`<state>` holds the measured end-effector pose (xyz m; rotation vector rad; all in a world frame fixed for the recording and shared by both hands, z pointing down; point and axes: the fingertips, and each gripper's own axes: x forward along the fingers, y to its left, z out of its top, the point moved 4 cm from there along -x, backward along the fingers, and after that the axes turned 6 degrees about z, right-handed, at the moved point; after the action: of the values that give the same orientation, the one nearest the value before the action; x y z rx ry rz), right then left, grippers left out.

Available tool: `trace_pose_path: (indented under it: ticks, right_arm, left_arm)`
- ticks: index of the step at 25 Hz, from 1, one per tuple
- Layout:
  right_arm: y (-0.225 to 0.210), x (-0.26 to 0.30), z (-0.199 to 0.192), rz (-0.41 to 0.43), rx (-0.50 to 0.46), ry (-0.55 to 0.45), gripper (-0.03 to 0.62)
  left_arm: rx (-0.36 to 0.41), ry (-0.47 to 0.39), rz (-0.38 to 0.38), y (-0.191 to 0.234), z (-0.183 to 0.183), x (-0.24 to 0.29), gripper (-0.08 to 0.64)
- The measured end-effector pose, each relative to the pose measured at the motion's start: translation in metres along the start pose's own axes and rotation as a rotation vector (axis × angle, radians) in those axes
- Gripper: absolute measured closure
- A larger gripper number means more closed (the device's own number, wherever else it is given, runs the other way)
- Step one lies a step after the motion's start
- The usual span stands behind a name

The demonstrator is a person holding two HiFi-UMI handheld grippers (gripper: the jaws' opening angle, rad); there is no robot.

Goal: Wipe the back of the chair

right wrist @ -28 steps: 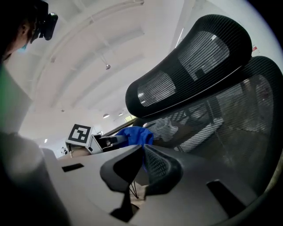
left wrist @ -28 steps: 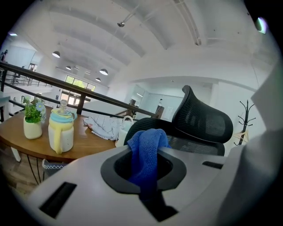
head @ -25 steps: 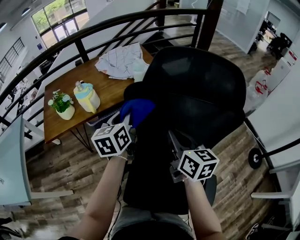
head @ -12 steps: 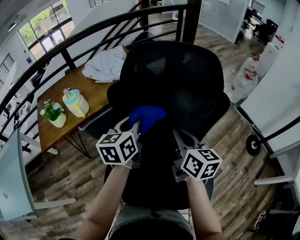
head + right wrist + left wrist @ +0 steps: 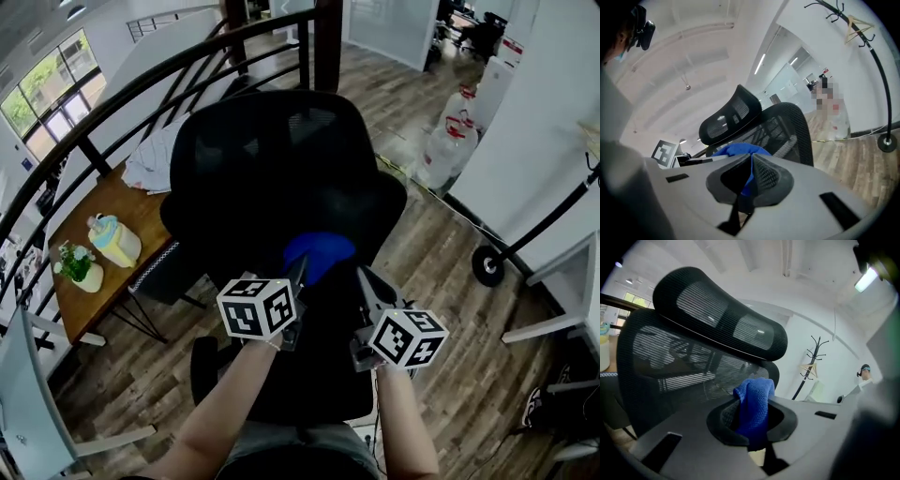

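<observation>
A black mesh office chair (image 5: 272, 159) fills the middle of the head view, its back toward me. My left gripper (image 5: 302, 267) is shut on a bunched blue cloth (image 5: 321, 253) and holds it against the lower middle of the chair back. In the left gripper view the blue cloth (image 5: 753, 408) sticks up between the jaws of the left gripper (image 5: 752, 427), with the mesh back (image 5: 670, 357) and headrest (image 5: 717, 319) behind. My right gripper (image 5: 364, 279) is shut, just right of the cloth. The right gripper view shows the right gripper (image 5: 750, 161) with the blue cloth (image 5: 733, 150) beyond its tips.
A wooden table (image 5: 94, 281) at the left carries a potted plant (image 5: 75, 265), a yellow jug (image 5: 114, 239) and white fabric (image 5: 155, 159). A black railing (image 5: 141, 94) curves behind the chair. Water bottles (image 5: 450, 141) stand at the right; a coat stand (image 5: 811, 362) rises beyond.
The left gripper has carried the blue cloth from the chair back's left edge rightward and down to its lower middle. The right gripper has stayed close beside it.
</observation>
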<state>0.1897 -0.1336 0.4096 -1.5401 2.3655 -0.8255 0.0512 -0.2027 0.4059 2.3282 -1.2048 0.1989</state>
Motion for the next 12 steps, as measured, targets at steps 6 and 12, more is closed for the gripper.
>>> trace_pose_path:
  ticks: [6, 12]
  right_arm:
    - [-0.04, -0.028, 0.003, -0.082, 0.023, -0.023, 0.561]
    - [-0.067, -0.043, 0.007, -0.138, 0.045, -0.04, 0.561]
  left_arm:
    - [0.039, 0.062, -0.097, -0.051, -0.016, 0.047, 0.516]
    - [0.054, 0.135, -0.144, -0.079, -0.038, 0.087, 0.516]
